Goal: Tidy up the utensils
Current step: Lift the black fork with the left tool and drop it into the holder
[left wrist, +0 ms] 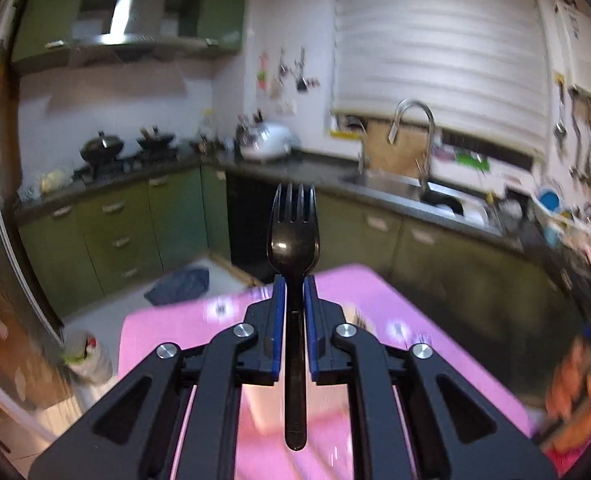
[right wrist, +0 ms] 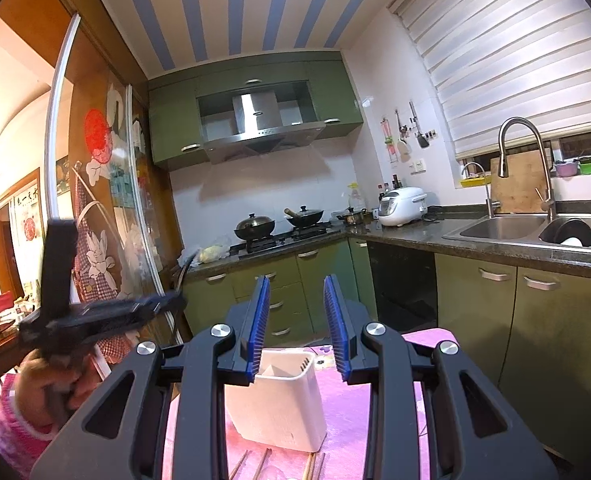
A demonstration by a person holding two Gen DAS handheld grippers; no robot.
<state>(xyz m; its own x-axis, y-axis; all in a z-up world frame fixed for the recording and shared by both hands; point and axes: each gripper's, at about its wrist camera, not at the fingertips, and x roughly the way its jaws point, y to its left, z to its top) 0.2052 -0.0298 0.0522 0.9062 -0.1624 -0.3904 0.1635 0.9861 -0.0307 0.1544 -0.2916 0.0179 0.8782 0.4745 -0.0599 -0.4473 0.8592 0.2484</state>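
Note:
My left gripper (left wrist: 294,280) is shut on a black plastic fork (left wrist: 294,236), tines pointing away, held in the air above the pink-covered table (left wrist: 435,344). In the right wrist view the left gripper (right wrist: 175,302) shows blurred at the left with the fork (right wrist: 185,270). My right gripper (right wrist: 296,282) is open and empty, its blue pads apart, above a white utensil holder (right wrist: 281,400) that stands on the pink cloth (right wrist: 359,420). Several wooden chopsticks (right wrist: 263,466) lie on the cloth in front of the holder. The holder shows blurred under the left gripper (left wrist: 261,404).
Green kitchen cabinets (right wrist: 515,332) run behind and to the right of the table. A sink (right wrist: 507,228) with a tall tap and dishes sits on the right counter. A stove with woks (right wrist: 255,226) is at the back. A glass door (right wrist: 103,184) stands to the left.

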